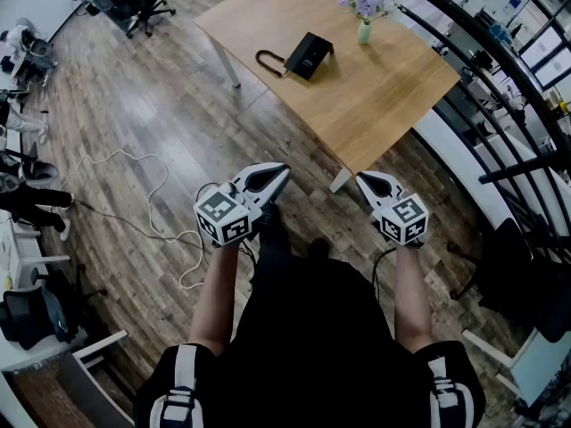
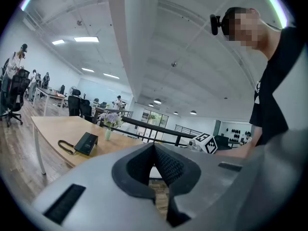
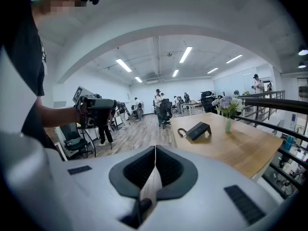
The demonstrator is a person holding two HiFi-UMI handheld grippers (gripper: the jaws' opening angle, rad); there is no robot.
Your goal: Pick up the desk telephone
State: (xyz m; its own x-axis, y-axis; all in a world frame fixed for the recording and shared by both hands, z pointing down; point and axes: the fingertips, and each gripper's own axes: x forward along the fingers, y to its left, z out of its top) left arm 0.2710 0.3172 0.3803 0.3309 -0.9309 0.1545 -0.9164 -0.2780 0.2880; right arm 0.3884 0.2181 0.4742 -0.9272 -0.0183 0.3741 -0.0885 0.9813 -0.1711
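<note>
One desk telephone (image 1: 309, 55), one flower vase (image 1: 364, 30), one table (image 1: 384, 101)

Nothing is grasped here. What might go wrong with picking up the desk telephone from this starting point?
1. The left claw and right claw are both shut and empty. Unless one opens before arriving, it may just shove the telephone across the table.
2. The coiled cord loops out beside the telephone and may snag or drag.
3. The flower vase stands close by, so a wide reach might tip it.
</note>
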